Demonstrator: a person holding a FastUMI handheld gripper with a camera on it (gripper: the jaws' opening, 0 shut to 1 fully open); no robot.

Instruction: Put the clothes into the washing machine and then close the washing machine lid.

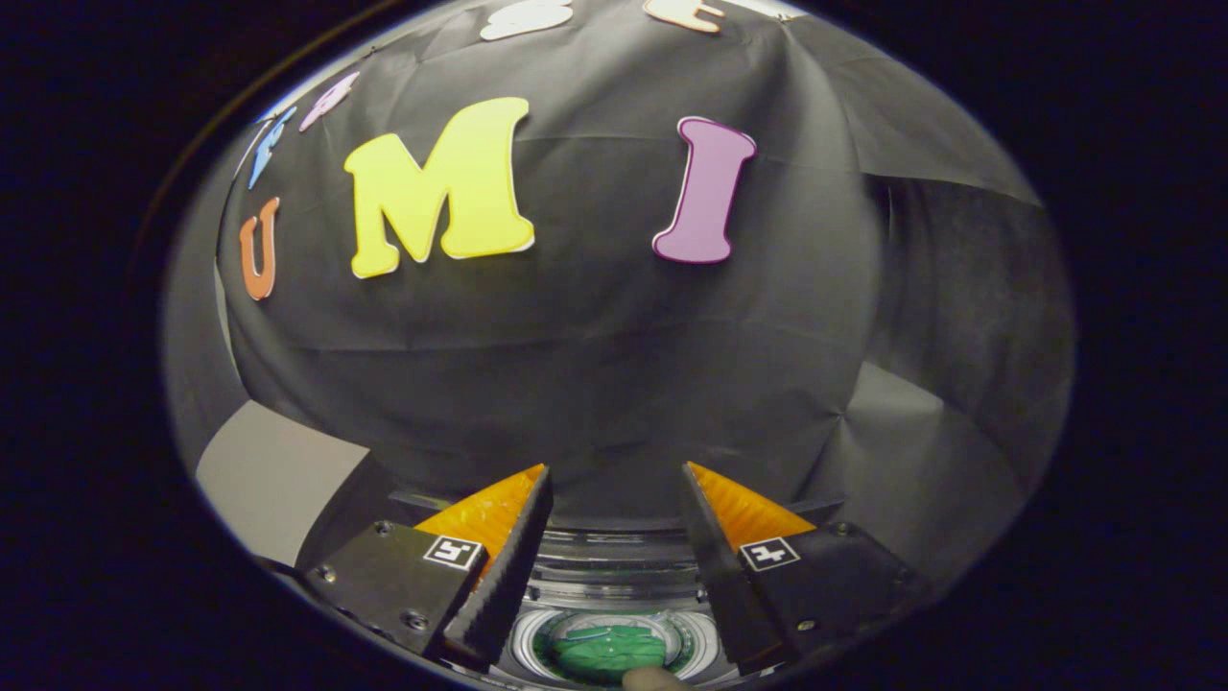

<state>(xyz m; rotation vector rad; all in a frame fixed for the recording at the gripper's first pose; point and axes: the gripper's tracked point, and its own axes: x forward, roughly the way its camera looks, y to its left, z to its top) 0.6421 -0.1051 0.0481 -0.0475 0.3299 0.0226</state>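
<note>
The booth's black cloth wall is the largest thing in sight, hung in soft folds and creased seams, rising beyond the fingers from nine o'clock round to three. At about eight o'clock from the middle of the scene, a flat pale grey panel leans in against the cloth, its nature hard to tell.

Low down at six o'clock sits the washing machine, seen from above: a dark, glossy rim with a curved band across its far side, and below that a pale ring around the round drum opening. The lid cannot be made out from here.

The gripper hangs over the machine with its two fingers spread wide apart, holding nothing; the gap between them frames the drum opening. Each finger carries a small square black-and-white marker near its base.

Inside the drum, between the fingers and below their tips, lies the clothing: a bright green garment, bunched and crumpled, with a paler band across its top. Just at its near edge, at six o'clock, a small tan rounded shape shows, too cropped to identify.
</note>
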